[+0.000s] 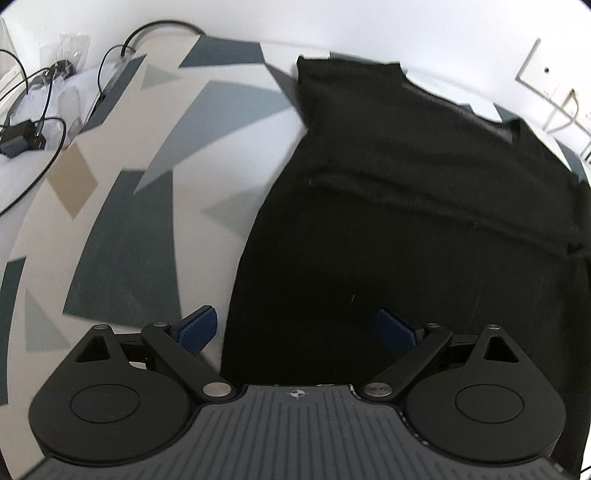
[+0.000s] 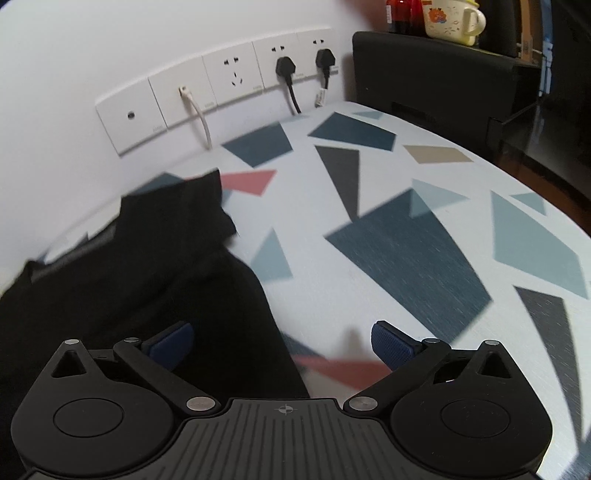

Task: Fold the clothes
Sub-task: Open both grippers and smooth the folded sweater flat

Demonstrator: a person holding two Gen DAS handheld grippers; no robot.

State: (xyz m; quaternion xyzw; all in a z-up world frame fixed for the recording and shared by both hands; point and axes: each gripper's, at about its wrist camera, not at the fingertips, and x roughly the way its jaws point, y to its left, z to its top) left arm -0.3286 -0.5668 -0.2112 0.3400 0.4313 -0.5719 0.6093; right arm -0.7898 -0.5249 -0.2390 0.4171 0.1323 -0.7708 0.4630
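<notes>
A black garment (image 1: 406,206) lies spread flat on a table with a geometric patterned cloth (image 1: 155,177). My left gripper (image 1: 295,328) is open and empty, hovering over the garment's near left edge, its left blue pad (image 1: 197,328) over the cloth, its right pad over the fabric. In the right wrist view the garment (image 2: 140,273) fills the lower left, a folded sleeve pointing toward the wall. My right gripper (image 2: 280,343) is open and empty over the garment's right edge, its left pad over fabric, its right pad (image 2: 391,345) over the tablecloth (image 2: 406,229).
Black cables and a power adapter (image 1: 22,138) lie at the far left beside plastic bags. Wall sockets (image 2: 221,85) with plugs run along the back wall. A black box (image 2: 432,74) with a mug (image 2: 454,16) on it stands at the far right. The table edge (image 2: 546,192) curves on the right.
</notes>
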